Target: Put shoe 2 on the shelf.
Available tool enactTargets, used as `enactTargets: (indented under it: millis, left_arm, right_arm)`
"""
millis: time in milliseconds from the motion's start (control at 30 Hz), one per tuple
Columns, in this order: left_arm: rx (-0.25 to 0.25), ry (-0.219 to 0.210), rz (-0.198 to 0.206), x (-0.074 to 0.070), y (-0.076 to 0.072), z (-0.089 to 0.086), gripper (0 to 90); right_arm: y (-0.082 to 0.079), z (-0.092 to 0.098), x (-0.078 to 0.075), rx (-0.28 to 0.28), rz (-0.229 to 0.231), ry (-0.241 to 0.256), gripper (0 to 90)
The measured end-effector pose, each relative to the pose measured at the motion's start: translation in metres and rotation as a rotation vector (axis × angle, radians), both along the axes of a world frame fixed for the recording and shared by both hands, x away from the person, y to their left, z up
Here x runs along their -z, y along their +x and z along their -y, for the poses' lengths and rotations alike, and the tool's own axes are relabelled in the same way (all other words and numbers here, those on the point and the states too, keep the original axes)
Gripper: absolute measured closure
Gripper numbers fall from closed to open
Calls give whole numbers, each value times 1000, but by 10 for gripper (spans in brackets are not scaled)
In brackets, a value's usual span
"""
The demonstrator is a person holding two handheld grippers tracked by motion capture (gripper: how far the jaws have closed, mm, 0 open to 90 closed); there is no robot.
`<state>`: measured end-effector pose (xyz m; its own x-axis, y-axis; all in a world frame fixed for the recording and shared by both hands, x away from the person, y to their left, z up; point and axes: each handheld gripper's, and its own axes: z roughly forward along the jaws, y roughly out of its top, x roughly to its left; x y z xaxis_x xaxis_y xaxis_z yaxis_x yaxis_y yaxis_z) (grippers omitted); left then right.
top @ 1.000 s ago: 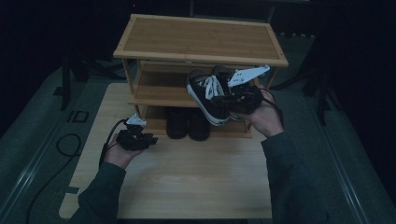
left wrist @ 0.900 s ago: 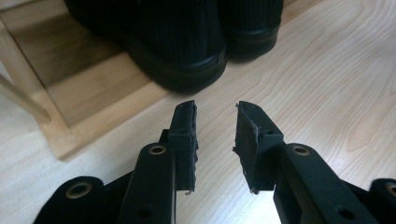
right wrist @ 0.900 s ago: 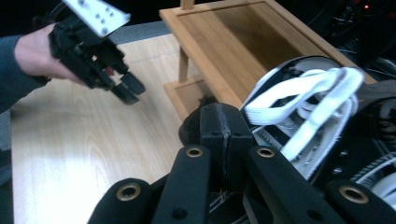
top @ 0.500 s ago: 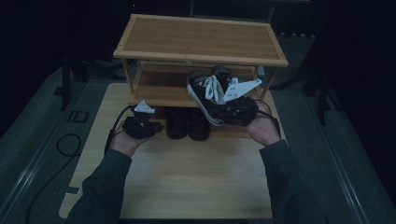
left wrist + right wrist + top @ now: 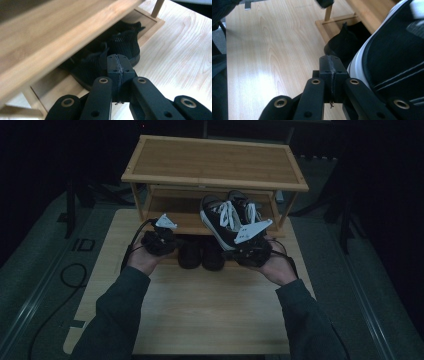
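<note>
Sitting on the middle tier of the three-tier bamboo shoe rack (image 5: 215, 162): black canvas lace-up sneakers with white soles and white laces (image 5: 227, 217), heels overhanging the front edge, just beside the right hand-held gripper (image 5: 329, 60), jaws pressed together on nothing. Hovering before the black knitted sock-style shoes (image 5: 120, 46) on the lowest tier, near the light wooden bench (image 5: 200, 305): left hand-held gripper (image 5: 117, 60), jaws likewise closed and empty.
</note>
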<state>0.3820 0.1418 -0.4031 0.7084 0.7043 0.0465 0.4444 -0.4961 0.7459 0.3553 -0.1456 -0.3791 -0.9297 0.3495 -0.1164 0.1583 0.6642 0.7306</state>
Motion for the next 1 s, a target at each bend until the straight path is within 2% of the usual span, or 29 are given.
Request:
enactTargets:
  millis: [233,367,467,667,733,800,867,1000]
  left_arm:
    - [3,13,35,-10,10,13,900]
    - [30,34,45,-15,17,22,900]
    - [25,52,46,-17,23,30,900]
    - [-1,90,81,-20,34,43,900]
    - [-15,94,83,-21,39,46,900]
    - [-28,72,91,-21,42,50,900]
    - [-33,99,88,-22,47,52,900]
    - [-40,124,95,-20,54,60,900]
  right_arm:
    - [-1,3,14,20,-26,12,891]
    - [-2,6,22,30,-40,28,887]
    - [-2,8,30,38,-49,25,882]
    - [-3,11,37,46,-54,11,876]
    - [-3,12,38,45,-55,16,873]
    - [-4,14,40,46,-58,20,869]
    - [-3,15,42,51,-59,13,867]
    - [-3,18,45,51,-70,17,861]
